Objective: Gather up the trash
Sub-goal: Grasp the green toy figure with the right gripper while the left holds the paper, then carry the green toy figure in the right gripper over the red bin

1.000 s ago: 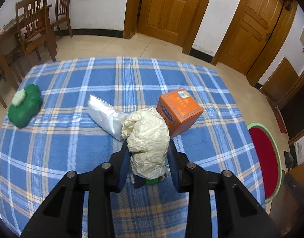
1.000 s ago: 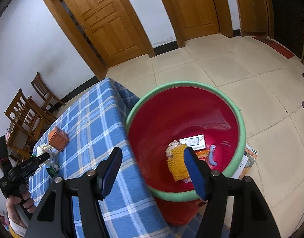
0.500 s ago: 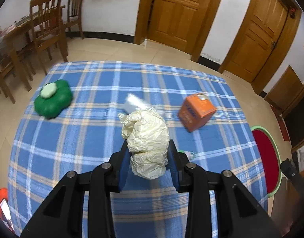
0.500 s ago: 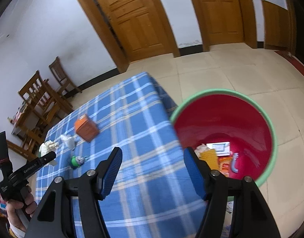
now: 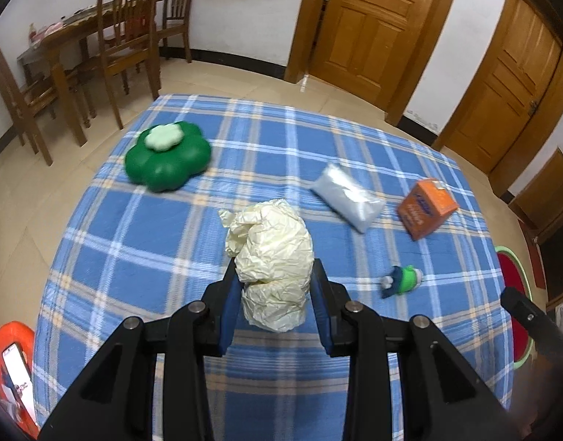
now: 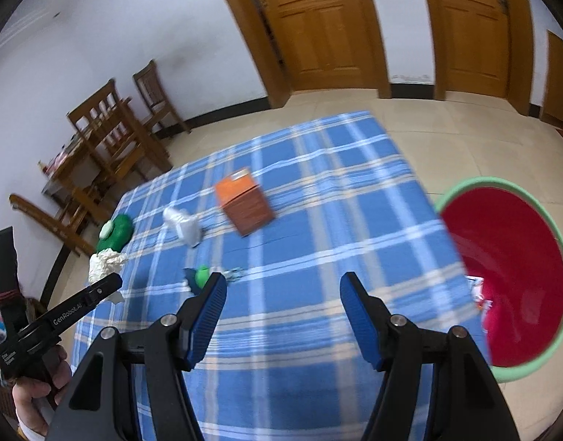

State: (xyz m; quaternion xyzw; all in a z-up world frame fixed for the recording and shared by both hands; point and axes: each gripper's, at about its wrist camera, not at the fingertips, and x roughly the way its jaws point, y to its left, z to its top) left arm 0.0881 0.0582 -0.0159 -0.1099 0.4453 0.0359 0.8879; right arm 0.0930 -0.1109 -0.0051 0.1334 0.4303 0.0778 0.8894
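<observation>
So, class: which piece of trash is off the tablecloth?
The crumpled cream paper wad, clamped in the left gripper; the orange carton and silver pouch lie on it.

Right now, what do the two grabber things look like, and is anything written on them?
Both are black plastic tools with two fingers. The left gripper and right gripper have blue ribbed pads on the inside faces and round silver screws at the joints. From the right wrist view, the left one shows white lettering reading GenRobot.AI along its side. No cables show.
</observation>
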